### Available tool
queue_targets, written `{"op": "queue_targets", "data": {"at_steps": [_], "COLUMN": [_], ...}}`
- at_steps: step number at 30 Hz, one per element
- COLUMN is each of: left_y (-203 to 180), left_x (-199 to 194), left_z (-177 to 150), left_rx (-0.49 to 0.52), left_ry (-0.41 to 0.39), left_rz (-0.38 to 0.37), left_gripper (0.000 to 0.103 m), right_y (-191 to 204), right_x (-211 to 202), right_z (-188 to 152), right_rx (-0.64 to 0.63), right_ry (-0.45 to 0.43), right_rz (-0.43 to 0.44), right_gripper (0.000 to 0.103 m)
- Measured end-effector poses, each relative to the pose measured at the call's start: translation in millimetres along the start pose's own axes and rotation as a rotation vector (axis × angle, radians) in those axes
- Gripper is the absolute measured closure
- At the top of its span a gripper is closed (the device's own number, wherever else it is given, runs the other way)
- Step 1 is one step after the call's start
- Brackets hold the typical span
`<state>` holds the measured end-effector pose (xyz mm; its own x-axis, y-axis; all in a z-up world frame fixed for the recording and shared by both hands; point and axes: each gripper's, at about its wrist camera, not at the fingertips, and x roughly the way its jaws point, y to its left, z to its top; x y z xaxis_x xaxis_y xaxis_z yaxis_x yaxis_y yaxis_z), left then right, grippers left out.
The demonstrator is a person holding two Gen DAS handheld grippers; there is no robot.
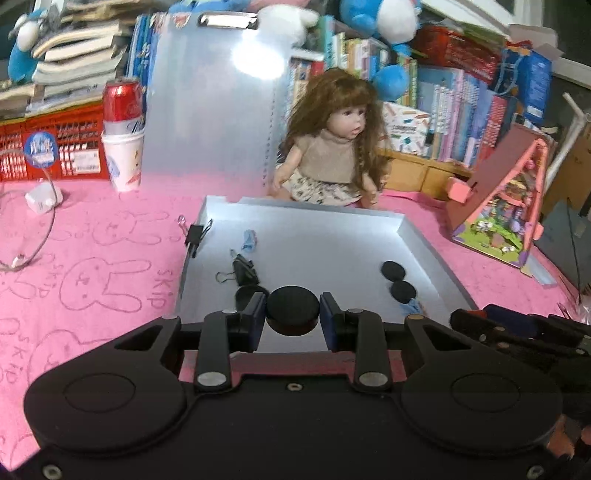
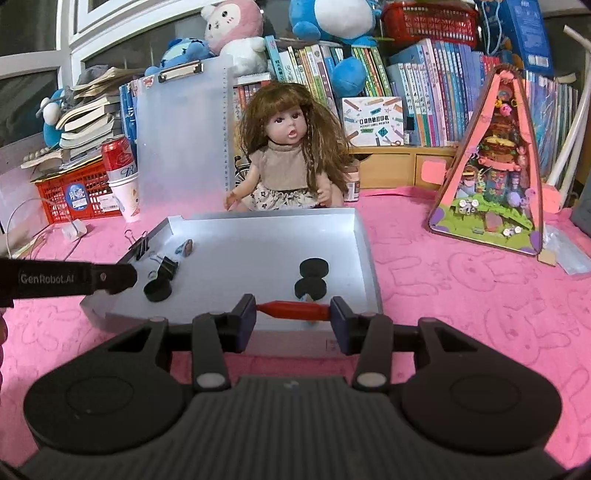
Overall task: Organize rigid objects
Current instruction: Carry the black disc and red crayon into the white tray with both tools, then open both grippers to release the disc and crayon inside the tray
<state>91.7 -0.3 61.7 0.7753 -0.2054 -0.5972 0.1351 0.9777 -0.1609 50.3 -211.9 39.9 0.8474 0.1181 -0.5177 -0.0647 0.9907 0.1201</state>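
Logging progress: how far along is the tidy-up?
Done: nothing clearly sorted. In hand: left hand-held gripper holds a black round puck; right hand-held gripper a red pen-like stick. Left: pucks and black binder clips in the grey metal tray.

Doll (image 2: 286, 155) behind tray (image 2: 364, 236)

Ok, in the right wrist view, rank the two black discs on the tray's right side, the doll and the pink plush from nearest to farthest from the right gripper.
From the right gripper, shut on a red piece:
1. Near black disc, just beyond the fingers on the tray.
2. Far black disc, touching behind it.
3. Doll, seated behind the tray.
4. Pink plush, up on the books.
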Motion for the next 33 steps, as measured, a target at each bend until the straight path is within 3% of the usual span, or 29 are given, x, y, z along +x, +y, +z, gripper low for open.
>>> {"op": "queue_targets", "data": {"at_steps": [11, 20, 24, 33], "left_y": [12.0, 17.5, 20.4, 21.3], "left_x": [29.2, 58.5, 67.1, 73.6], "left_z": [-1.0, 6.1, 4.5, 5.1], "left_rx": [0.008, 0.006, 0.007, 0.007], "left_ry": [0.094, 0.221, 0.242, 0.23], "left_rz": [0.044, 0.054, 0.061, 0.067], "left_gripper": [0.073, 0.073, 0.073, 0.073], "right_y": [-11.7, -10.4, -14.0, -15.1], "right_x": [35.4, 76.8, 91.6, 101.5], "right_z": [12.1, 36.1, 37.1, 37.4], "right_rx": [0.025, -0.002, 0.036, 0.05], "right_ry": [0.121, 0.358, 0.44, 0.404], "right_rz": [0.018, 0.045, 0.048, 0.037], "right_gripper": [0.055, 0.054, 0.054, 0.055]}}
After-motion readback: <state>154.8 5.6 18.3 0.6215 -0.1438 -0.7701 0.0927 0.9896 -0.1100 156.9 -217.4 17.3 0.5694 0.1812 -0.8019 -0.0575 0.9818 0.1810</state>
